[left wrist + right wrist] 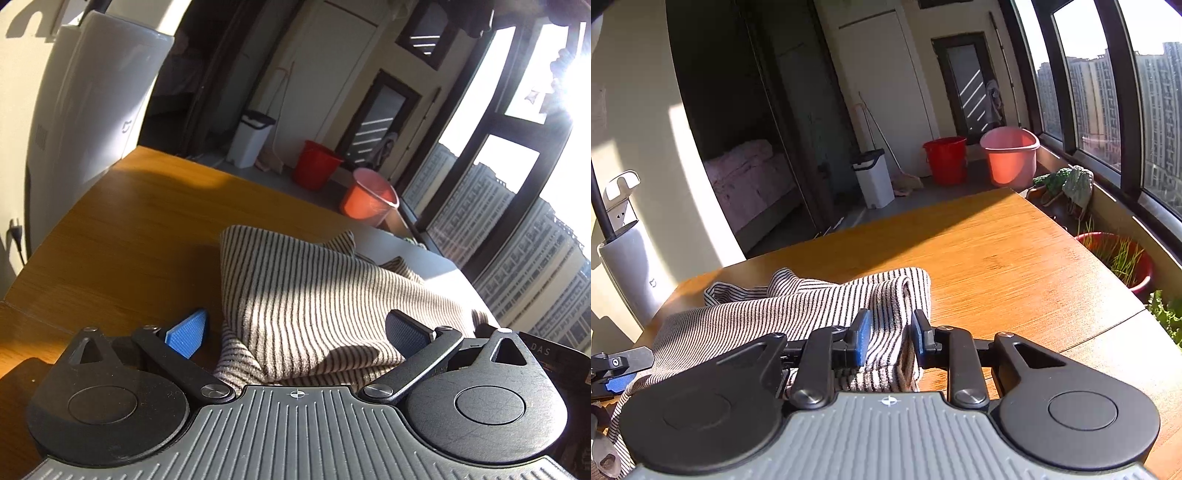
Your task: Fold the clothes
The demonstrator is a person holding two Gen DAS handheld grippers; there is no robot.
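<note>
the striped garment [798, 306] is lying soft and limp on the table [997, 258]; the right hand-held gripper [888, 338] is loosely straddling its folded edge, the left hand-held gripper [295, 332] gaping wide over it, gripping nothing.

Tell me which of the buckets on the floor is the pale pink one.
The bucket nearest the window; its rim is wider and paler than the bright red bucket beside it. The red tub holds grass.

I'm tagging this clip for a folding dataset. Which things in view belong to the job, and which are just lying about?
Part of the job:
striped garment
wooden table
left gripper
right gripper

Just lying about:
red bucket
pink tub
white bin
potted plants
</note>
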